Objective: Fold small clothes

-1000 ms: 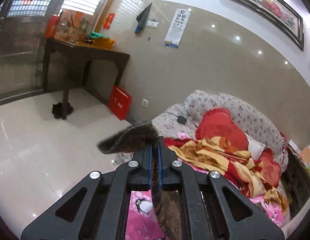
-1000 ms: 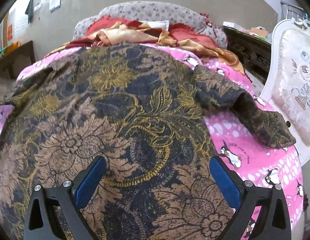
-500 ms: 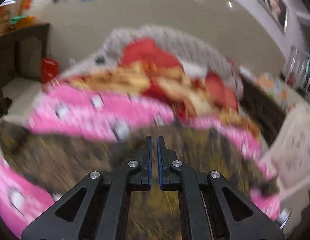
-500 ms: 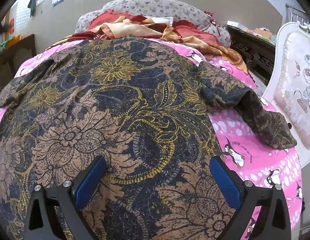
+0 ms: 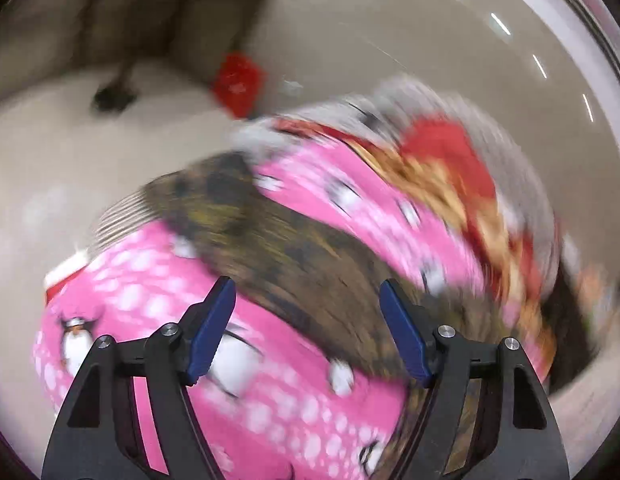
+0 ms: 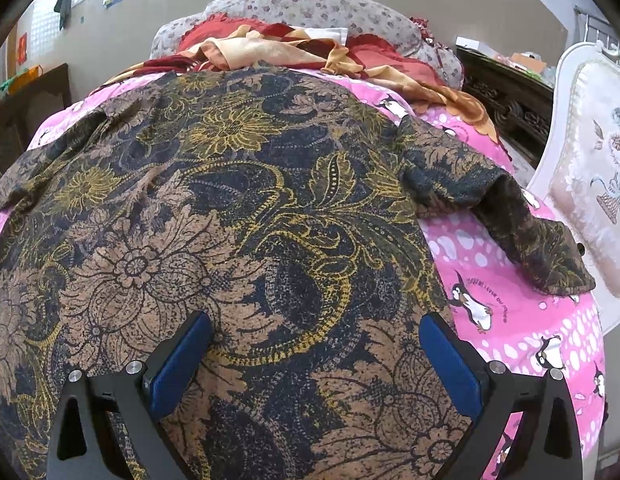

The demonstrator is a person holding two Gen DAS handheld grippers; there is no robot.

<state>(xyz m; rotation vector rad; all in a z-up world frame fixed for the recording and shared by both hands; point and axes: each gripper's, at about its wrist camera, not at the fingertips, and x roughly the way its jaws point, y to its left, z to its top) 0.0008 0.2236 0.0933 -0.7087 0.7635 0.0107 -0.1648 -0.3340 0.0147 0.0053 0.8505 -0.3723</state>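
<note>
Lengthwise, shirt (image 6: 245,208) toward pillows (image 6: 310,12).

A pink penguin sheet (image 6: 510,292), red-gold blanket (image 6: 269,50) and white chair (image 6: 590,184).

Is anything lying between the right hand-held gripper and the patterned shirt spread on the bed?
Nothing visible. The right hand-held gripper is open directly over the patterned shirt, which lies flat on the pink penguin bedspread. The crumpled red-and-gold blanket sits beyond the shirt's far edge, out of the way.
</note>
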